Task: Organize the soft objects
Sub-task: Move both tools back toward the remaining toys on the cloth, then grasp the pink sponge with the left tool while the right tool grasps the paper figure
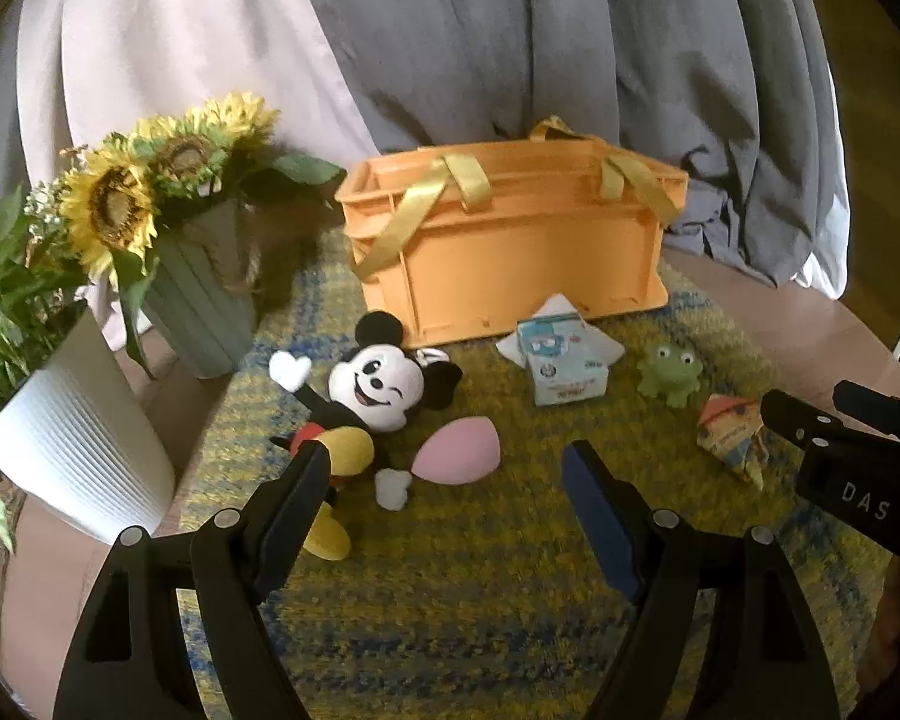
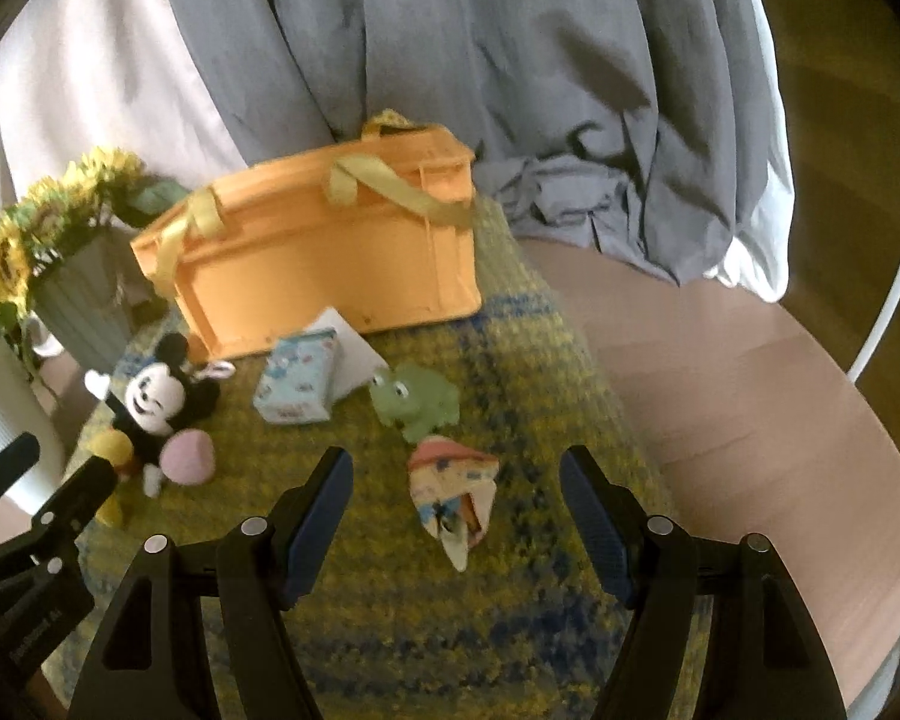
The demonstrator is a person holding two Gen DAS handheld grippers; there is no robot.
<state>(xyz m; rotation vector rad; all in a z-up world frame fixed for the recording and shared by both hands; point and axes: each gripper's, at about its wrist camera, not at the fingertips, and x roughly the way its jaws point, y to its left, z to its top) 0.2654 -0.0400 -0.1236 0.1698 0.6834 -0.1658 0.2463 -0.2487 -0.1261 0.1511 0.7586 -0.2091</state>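
Several soft things lie on a yellow-blue mat (image 1: 450, 588) in front of an orange crate (image 1: 510, 258) with yellow ribbon handles. In the left wrist view a mouse plush (image 1: 360, 402) lies at left, a pink egg-shaped sponge (image 1: 459, 450) beside it, a small tissue pack (image 1: 564, 366) in the middle, a green frog toy (image 1: 669, 372) and a folded patterned cloth (image 1: 732, 438) at right. My left gripper (image 1: 450, 480) hangs open just short of the pink sponge. My right gripper (image 2: 456, 486) hangs open above the patterned cloth (image 2: 456, 498), holding nothing. The frog (image 2: 414, 399) sits behind it.
A grey-green vase of sunflowers (image 1: 204, 300) and a white ribbed plant pot (image 1: 84, 450) stand at the mat's left edge. Grey and white curtains (image 1: 510, 42) hang behind the crate. Bare wooden tabletop (image 2: 750, 396) lies to the right of the mat.
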